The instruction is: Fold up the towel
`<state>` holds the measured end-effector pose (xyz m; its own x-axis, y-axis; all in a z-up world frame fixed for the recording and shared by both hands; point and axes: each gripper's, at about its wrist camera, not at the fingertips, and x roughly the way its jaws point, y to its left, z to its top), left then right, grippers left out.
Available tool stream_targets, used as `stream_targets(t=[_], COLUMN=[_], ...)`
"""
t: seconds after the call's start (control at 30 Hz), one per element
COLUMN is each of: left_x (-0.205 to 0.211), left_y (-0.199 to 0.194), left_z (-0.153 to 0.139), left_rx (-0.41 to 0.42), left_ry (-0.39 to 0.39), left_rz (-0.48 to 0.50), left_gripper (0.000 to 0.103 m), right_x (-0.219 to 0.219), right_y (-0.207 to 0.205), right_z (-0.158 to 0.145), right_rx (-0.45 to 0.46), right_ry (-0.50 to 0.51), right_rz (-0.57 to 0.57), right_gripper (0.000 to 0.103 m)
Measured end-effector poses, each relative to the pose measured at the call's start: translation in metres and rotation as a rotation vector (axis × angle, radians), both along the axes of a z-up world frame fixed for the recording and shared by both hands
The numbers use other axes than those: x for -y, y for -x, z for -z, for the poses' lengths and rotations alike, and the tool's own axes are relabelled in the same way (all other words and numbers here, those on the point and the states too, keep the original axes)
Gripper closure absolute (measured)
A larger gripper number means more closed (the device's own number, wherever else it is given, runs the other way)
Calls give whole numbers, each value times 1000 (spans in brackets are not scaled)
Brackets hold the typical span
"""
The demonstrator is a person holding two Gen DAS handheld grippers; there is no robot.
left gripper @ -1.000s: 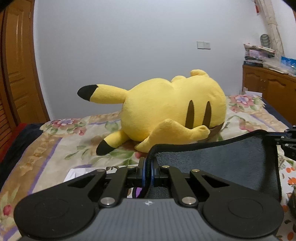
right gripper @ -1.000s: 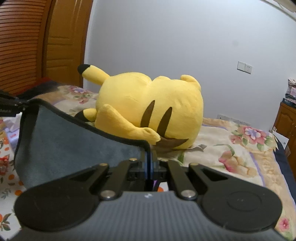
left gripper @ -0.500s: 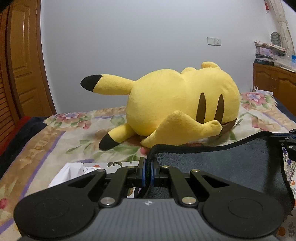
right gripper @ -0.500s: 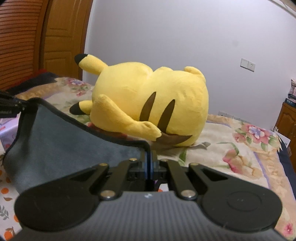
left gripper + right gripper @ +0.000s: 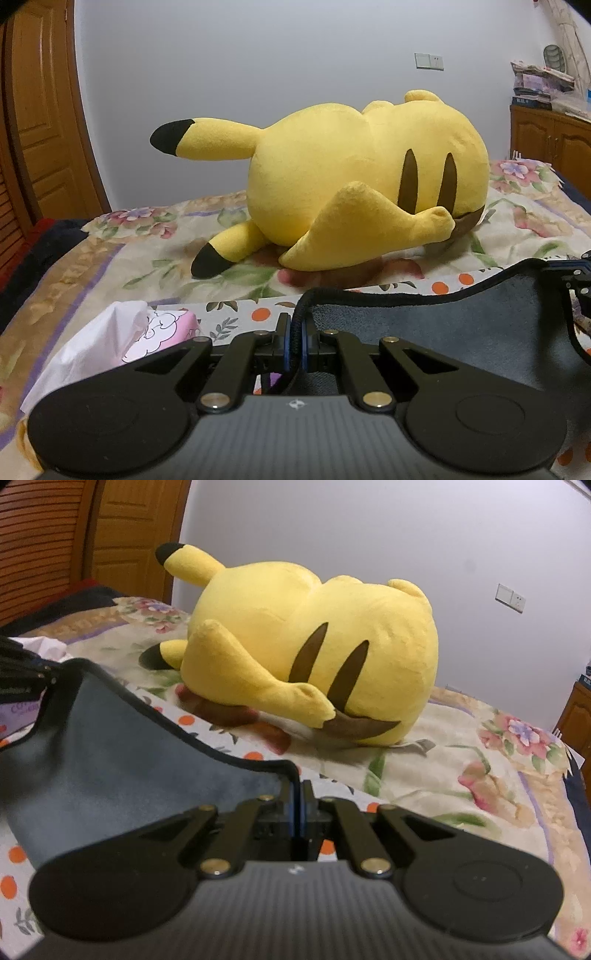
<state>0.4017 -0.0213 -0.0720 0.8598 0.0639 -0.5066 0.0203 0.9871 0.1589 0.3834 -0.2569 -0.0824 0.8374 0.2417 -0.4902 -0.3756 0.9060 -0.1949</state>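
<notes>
Above the floral bed [image 5: 155, 266], the grey towel [image 5: 461, 325] is held stretched between left gripper [image 5: 294, 349] and right gripper [image 5: 298, 812], fingers clamped on neighbouring corners, the taut edge spanning side to side and the free end hanging below.

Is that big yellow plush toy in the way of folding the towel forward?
Probably not. Both grippers, left and right, already pinch the towel by its corners. The plush lies farther back on the bed, with bare sheet between them.
</notes>
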Motion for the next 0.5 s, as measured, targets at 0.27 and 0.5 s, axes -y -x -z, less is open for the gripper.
stream_targets(t=[0.27, 0.5], left_x=[5, 5], left_y=[-3, -2], left_z=[3, 4], left_rx=[-5, 5], left_ry=[-25, -23], left_rz=[9, 1], left_gripper=[92, 47], right_x=[-2, -2], right_y=[-3, -5], right_z=[4, 4], right_rx=[-10, -15], right_ry=[-2, -1], right_rz=[4, 25], right_gripper=[99, 98])
